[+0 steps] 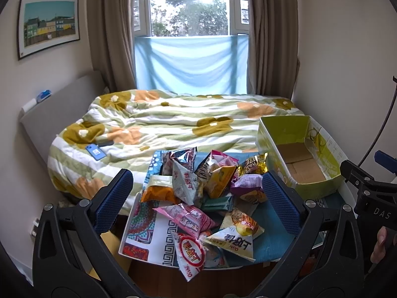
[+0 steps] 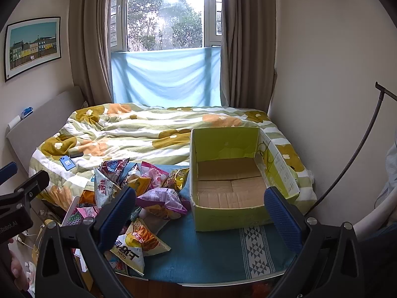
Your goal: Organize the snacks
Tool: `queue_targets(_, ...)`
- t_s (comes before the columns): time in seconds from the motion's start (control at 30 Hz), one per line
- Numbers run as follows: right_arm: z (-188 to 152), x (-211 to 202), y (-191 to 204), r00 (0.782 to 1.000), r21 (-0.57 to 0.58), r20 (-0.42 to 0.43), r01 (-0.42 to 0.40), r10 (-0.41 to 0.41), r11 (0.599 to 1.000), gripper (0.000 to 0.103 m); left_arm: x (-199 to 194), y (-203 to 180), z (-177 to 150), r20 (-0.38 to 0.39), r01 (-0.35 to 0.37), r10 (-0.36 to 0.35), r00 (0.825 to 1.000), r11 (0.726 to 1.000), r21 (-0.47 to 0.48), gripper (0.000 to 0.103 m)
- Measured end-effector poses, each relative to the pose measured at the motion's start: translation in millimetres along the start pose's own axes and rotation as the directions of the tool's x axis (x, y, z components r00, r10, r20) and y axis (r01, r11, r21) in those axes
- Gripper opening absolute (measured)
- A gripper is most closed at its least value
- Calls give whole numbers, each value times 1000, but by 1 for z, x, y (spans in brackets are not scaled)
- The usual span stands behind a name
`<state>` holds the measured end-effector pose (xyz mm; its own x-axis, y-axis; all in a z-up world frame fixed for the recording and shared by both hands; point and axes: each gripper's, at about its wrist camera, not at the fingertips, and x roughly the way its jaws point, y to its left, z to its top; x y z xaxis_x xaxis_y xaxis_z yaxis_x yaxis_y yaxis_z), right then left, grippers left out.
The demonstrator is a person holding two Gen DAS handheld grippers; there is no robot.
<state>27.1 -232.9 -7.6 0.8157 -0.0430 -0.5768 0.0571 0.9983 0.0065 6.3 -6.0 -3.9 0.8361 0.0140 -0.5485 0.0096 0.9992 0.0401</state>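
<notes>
At the lower centre of the left wrist view, the snack pile (image 1: pixel 203 193) lies straight ahead of the empty, wide-open left gripper (image 1: pixel 198 201), nearer than the equally spread right gripper (image 2: pixel 201 213) facing the empty box (image 2: pixel 230 173).

it was a home bedroom: a bed (image 1: pixel 173 121) with a flowered quilt (image 2: pixel 139 134) stood under a curtained window (image 1: pixel 189 5), a framed picture (image 1: pixel 48 24) hung on the wall, and a phone (image 1: pixel 95 152) lay on the quilt.
</notes>
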Motion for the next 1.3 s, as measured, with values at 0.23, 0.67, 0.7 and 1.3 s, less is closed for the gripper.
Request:
queue_targets(0.23, -1, -1, 2, 1000, -3, -2, -1, 1, 1000, 103, 1, -1, 1, 0, -2, 2, 1000, 1000, 1, 103)
queue_targets(0.67, -4, -4, 9, 1000, -5, -3, -5, 5, 1000, 103, 2, 0, 1, 0, 1, -1, 1000, 1000, 0, 103)
queue_targets(0.7, -5, -4, 11, 1000, -6, -4, -5, 5, 1000, 103, 2, 0, 1, -1, 1, -1, 1000, 1000, 0, 103)
queue_targets(1.3, -10, -8, 16, 1000, -2, -10, -9, 9, 1000, 103, -4, 9, -4, -5, 8, -8, 1000, 1000, -5, 103)
